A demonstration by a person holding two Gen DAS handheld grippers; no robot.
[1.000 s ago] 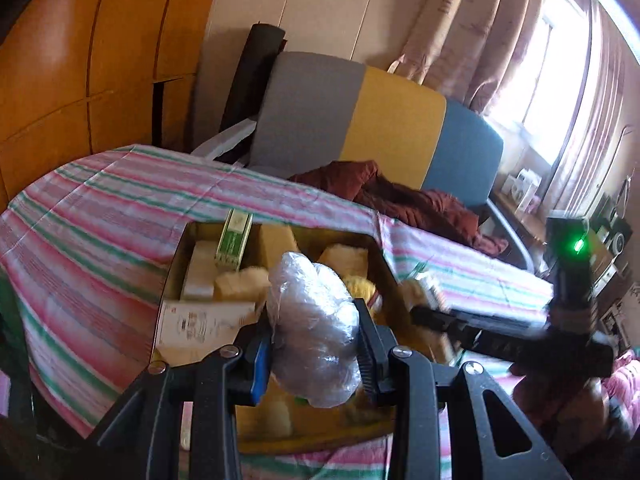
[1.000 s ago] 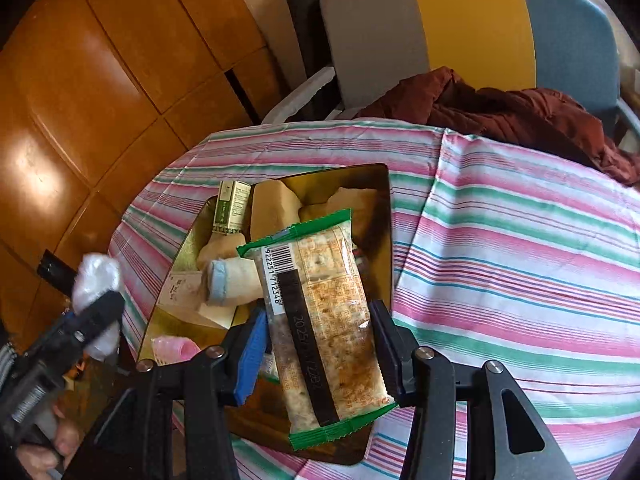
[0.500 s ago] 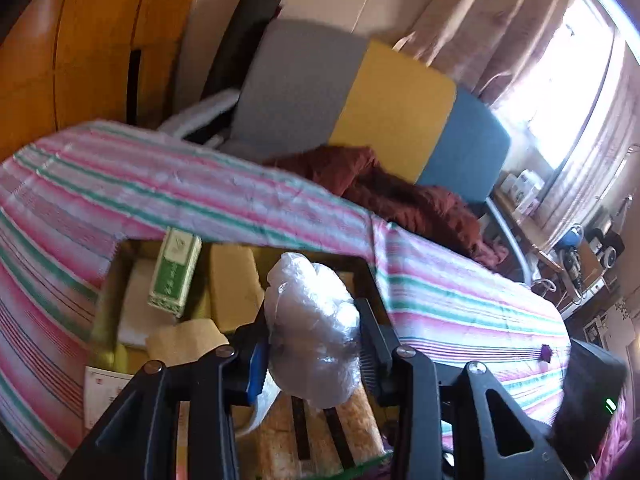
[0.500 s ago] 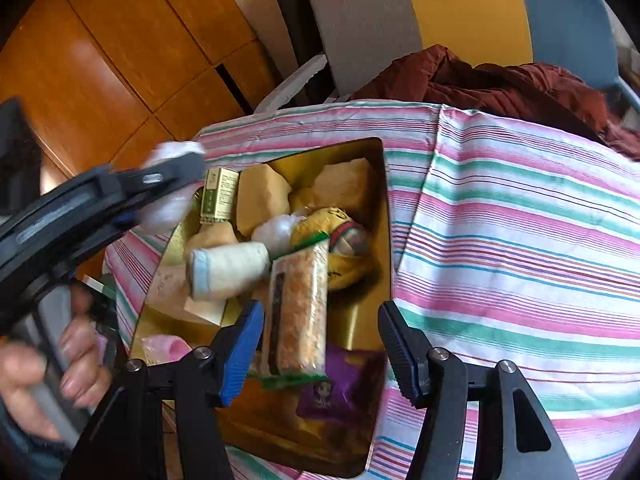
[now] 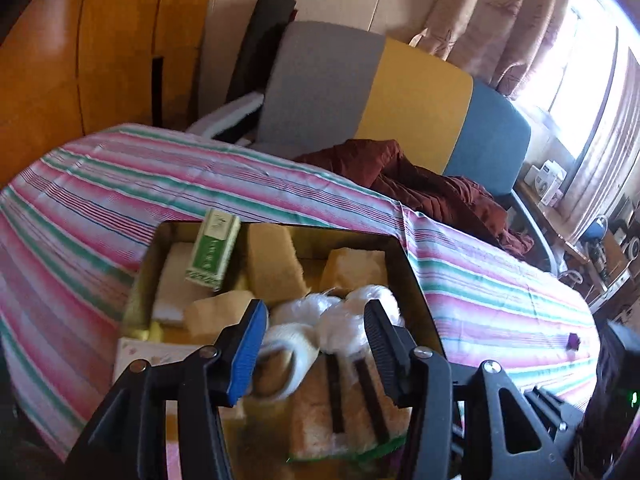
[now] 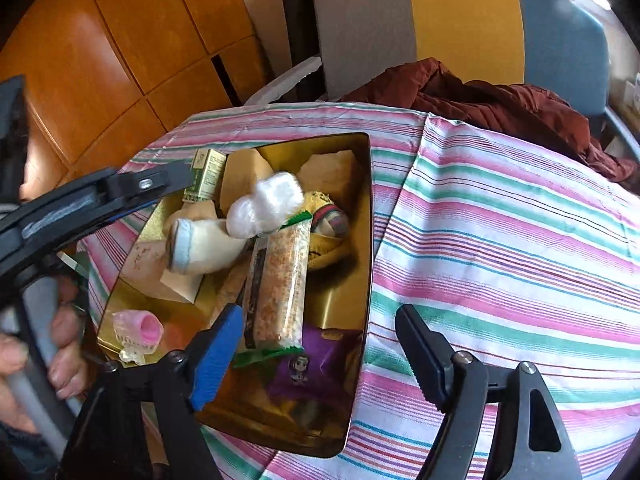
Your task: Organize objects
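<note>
Leftmost in the right wrist view, a person's hand (image 6: pixel 60 344) grips the left gripper (image 5: pixel 316 320), whose jaws have just been opening; the crumpled clear plastic bag (image 6: pixel 266 204) lies loose below them, untouched. Next, the gold rectangular metal tin (image 6: pixel 364 208) at frame centre holds one green carton (image 6: pixel 206 174), one pink ribbed cap (image 6: pixel 138 328), one cracker packet (image 6: pixel 280 284) and one purple sachet (image 6: pixel 308 364). Lower right, the right gripper (image 6: pixel 320 344) has also just been opening, its jaws wide and empty over the striped cloth (image 6: pixel 500 240).
</note>
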